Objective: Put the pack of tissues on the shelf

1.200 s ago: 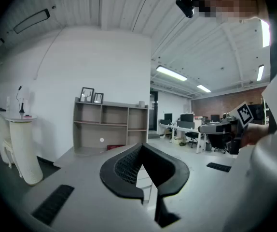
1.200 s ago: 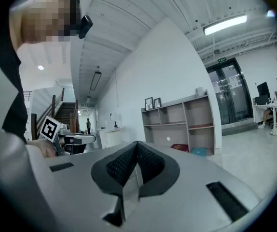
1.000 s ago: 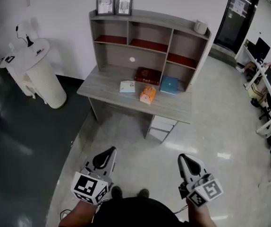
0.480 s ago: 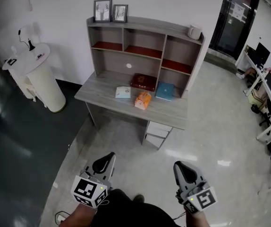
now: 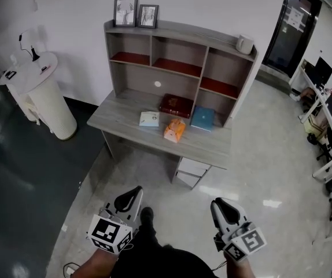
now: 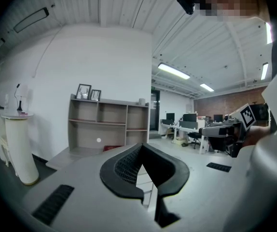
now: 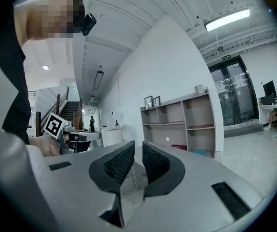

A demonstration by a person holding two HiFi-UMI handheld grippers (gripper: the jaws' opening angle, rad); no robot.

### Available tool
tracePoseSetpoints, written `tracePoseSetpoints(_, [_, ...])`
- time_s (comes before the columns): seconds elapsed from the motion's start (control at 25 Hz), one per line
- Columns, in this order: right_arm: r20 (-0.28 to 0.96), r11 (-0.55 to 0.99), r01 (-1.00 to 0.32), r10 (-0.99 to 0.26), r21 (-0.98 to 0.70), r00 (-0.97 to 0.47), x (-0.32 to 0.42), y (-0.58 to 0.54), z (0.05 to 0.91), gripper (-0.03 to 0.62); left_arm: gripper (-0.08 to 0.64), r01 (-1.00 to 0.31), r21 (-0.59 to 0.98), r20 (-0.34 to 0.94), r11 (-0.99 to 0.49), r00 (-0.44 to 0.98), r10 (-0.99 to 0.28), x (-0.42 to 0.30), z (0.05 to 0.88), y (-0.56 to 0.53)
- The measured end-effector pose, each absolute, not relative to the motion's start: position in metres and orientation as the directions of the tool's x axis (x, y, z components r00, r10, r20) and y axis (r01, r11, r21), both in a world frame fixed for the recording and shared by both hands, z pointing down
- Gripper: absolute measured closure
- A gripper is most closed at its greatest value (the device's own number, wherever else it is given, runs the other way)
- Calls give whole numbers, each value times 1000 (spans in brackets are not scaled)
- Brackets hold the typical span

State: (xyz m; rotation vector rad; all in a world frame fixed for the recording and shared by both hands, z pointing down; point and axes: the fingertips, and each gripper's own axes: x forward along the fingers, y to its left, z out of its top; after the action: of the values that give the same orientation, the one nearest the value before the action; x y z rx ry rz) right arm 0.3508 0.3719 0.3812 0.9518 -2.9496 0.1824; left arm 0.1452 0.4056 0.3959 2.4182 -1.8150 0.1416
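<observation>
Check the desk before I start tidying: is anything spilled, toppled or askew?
Nothing stands out: the tissue pack sits on the desk, nothing spilled; the picture frames and mug stand upright on the hutch.

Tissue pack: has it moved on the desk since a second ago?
No. The orange tissue pack still lies on the desk between the white book and the blue book, in front of the red box; only the view shifted.
</observation>
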Motion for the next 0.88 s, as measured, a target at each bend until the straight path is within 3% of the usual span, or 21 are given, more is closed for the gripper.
tracePoseSetpoints(0.56, [139, 809, -585, -573, -59, -808, 204, 218, 386, 571, 546, -944, 48, 107, -325, 328, -938, 6, 382, 245])
tracePoseSetpoints(0.88, [189, 812, -579, -559, -71, -807, 162, 172, 399, 569, 546, -932, 73, 132, -355, 362, -923, -28, 394, 192])
